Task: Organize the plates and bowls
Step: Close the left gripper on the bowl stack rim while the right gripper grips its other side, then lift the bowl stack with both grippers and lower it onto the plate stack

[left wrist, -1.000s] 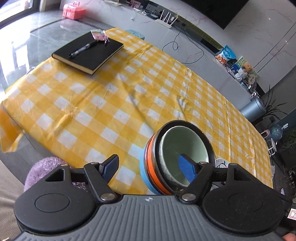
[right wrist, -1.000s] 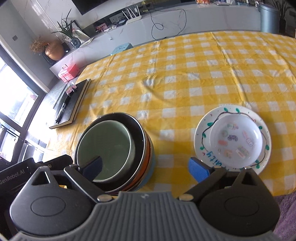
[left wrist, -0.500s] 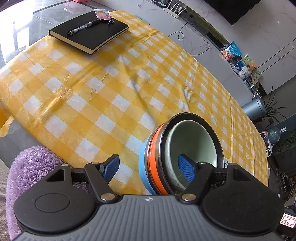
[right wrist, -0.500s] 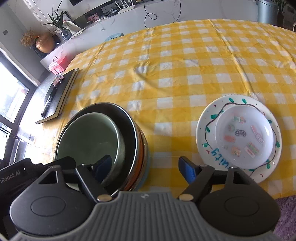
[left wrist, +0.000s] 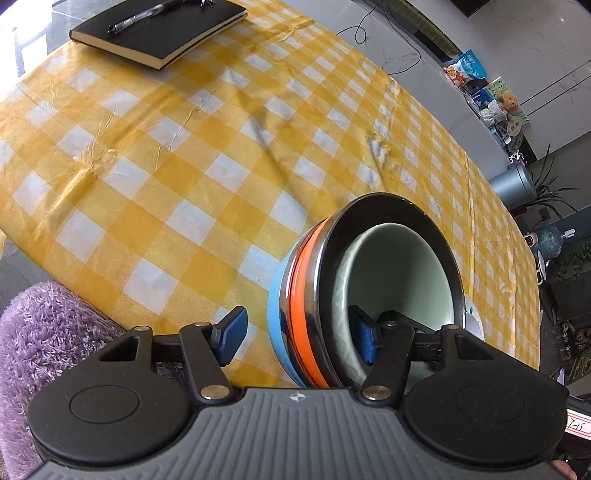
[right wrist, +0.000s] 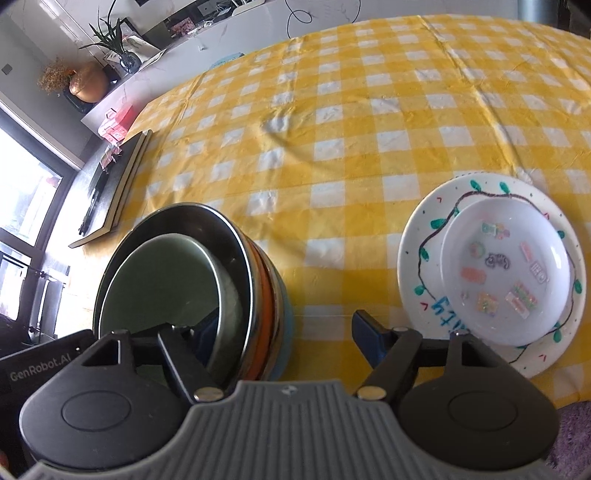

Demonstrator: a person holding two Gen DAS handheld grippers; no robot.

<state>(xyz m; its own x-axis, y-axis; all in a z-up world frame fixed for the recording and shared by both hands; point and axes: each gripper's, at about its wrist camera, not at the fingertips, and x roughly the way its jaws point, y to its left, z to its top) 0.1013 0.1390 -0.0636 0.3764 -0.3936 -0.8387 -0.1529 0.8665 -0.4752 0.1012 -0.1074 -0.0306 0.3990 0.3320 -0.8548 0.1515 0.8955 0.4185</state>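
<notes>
The stack of nested bowls [left wrist: 369, 295] sits near my edge of the table, on the yellow checked cloth [left wrist: 184, 166]: a pale green bowl [right wrist: 173, 280] inside a dark-rimmed one, over an orange band and a blue base. Compared with a second ago, both grippers have come down and straddle opposite sides of the stack's wall. The left gripper [left wrist: 295, 338] has one pad inside the green bowl and one outside; its jaws are closing, and the outer pad is not yet touching. The right gripper [right wrist: 284, 338] does the same from its side, jaws also closing, outer pad clear of the blue base. I read this as a two-sided grip about to form for lifting the whole stack.

Only the right view shows the decorated plate [right wrist: 421, 258] with a small white dish [right wrist: 506, 266] on it, well to the side of the stack. Only the left view shows the pen [left wrist: 144, 16] on top of the black notebook [left wrist: 159, 33] at the far corner, and the purple fluffy seat [left wrist: 55, 332] below the table edge.
</notes>
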